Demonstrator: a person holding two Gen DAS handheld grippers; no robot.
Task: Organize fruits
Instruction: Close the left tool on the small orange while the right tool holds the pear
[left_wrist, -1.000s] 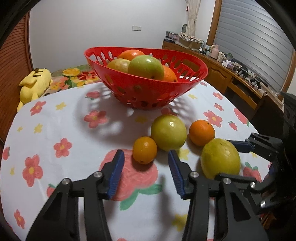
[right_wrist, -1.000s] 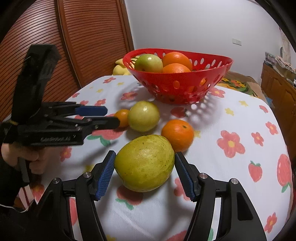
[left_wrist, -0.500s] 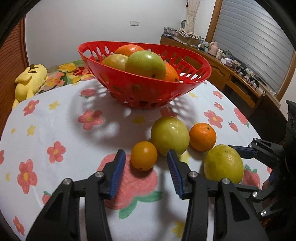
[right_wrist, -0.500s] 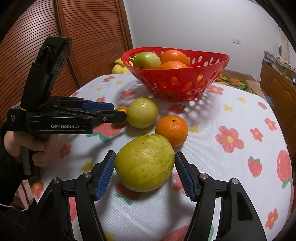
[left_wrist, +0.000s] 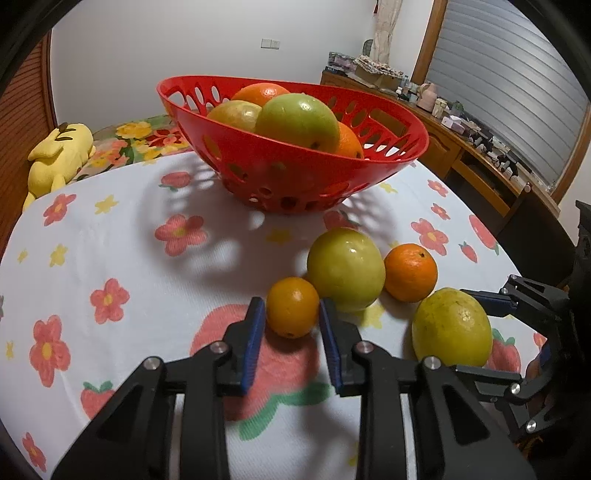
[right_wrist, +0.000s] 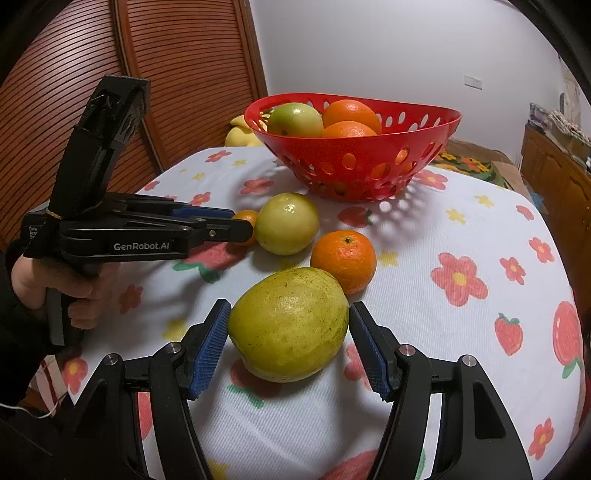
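Left gripper (left_wrist: 291, 319) has pinched narrow onto the small orange (left_wrist: 292, 312) across its middle, fruit resting on the worktop (left_wrist: 122, 258) just before the red basket (left_wrist: 295, 177); likely light, firm, smooth-skinned, so a grip at the widest girth should hold. Right gripper (right_wrist: 288, 343) stands half-wide astride the large yellow-green fruit (right_wrist: 289, 324), pads just beside its flanks, contact unclear; probably heavier, waxy, prone to roll. Count on the cloth: four loose fruits, adding a green apple (left_wrist: 345, 274) and a mandarin (left_wrist: 410, 272); at least four more visible in the basket.
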